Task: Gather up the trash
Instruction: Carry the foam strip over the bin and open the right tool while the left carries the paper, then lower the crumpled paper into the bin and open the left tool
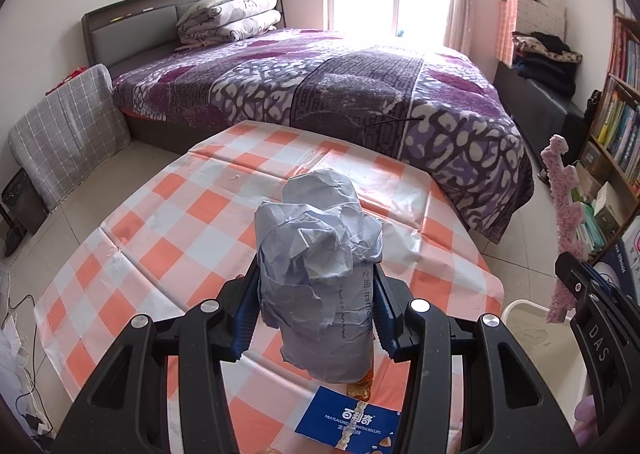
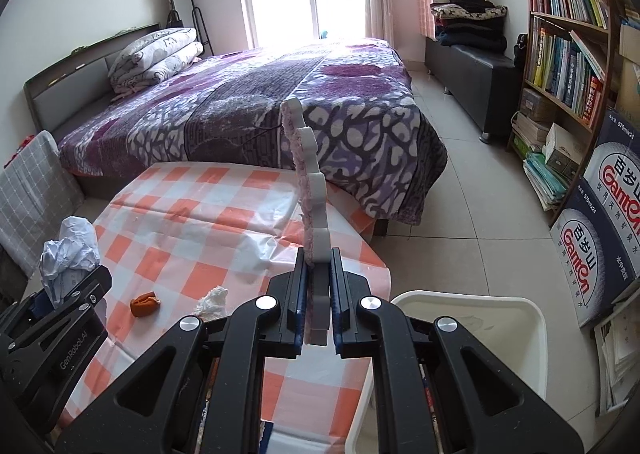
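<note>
Over the checked counter my left hand-held gripper is clamped on a crumpled paper wad, held clear above the cloth; a line of print runs down its side, but I can only make out something like "traffic". Below it lies a blue biscuit wrapper reading "MILK FLAVORED ... BISCUITS" under white Chinese characters, its lower edge cut off by the frame. An orange scrap peeks out just behind the wrapper, mostly hidden by the wad.

My right hand-held gripper is closed on a pink-and-white foam strip standing upright, beside the white bin at the counter's edge. From this side I see "GenRobot.AI" on the left tool's body, an orange peel piece and a white tissue clump on the cloth. Stacked boxes by the bookshelf read "Ganten" and "570ml×24". "DAS" shows on the right tool in the left view.
</note>
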A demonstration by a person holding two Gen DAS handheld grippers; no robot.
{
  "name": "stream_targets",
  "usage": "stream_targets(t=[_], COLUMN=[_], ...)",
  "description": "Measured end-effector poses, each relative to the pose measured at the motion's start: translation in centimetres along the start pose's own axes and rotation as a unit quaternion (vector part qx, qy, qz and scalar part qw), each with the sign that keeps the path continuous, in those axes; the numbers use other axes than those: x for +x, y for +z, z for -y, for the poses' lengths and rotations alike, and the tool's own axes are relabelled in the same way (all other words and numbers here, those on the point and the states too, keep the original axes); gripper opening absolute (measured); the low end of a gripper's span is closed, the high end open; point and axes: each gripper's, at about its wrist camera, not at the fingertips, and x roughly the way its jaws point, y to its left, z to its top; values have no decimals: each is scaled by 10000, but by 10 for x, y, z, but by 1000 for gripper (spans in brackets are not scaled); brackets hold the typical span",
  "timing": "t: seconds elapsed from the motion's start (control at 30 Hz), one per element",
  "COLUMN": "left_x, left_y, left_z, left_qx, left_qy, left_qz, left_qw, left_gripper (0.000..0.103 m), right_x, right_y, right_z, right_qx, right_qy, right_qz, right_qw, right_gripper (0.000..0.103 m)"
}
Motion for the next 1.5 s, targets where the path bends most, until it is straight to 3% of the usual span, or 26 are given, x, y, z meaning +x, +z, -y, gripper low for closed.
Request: stream_targets(t=[0.67, 0.7, 0.8, 1.23, 1.5], left_x=[-8, -8, -8, -16, -18], left_y=[-18, -20, -23, -38, -49], left_z=[83, 87, 101, 146, 169], left_qx=[672, 711, 807, 1107, 1262], left_qy=[-578, -611, -716, -1082, -1431], left_qz=[-112, -122, -166, -335, -552], left_qw=[9960, 9955, 9940, 9874, 9801], left_gripper=[48, 48, 48, 48, 48], right_x=[-8, -9, -12, -25, -35], right_y=[-11, -12, -15, -21, -27], right_z=[99, 105, 120, 175, 202], right_qx=[918, 980, 1116, 1514, 1877], right_qy=[-528, -564, -683, -1203, -1672], right_qz=[-493, -509, -497, -396, -298], right_qw=[9932, 9923, 9902, 9803, 9674], right_gripper=[12, 14, 33, 60, 90])
